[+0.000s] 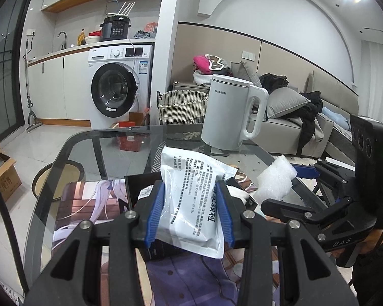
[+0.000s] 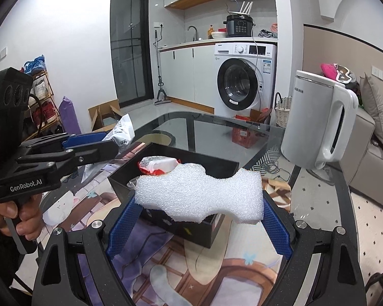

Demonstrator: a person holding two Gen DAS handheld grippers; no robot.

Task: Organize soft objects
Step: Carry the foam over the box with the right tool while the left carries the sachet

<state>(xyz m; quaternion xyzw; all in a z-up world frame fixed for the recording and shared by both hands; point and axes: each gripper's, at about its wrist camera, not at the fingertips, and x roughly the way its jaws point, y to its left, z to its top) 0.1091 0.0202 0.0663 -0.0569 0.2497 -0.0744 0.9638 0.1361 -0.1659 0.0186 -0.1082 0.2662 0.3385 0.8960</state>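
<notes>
Holding the foam block [image 2: 200,193] crosswise in your right gripper [image 2: 199,219] just above the black box [image 2: 227,164]'s near wall, you are nearer it than your left gripper [image 1: 192,210], clamped on the white pouch [image 1: 191,199] just left of the box.

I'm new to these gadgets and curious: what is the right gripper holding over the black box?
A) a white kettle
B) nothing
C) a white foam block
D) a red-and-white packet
C: the right wrist view shows the foam block pinched between the right gripper's blue fingers, above the black box.
</notes>
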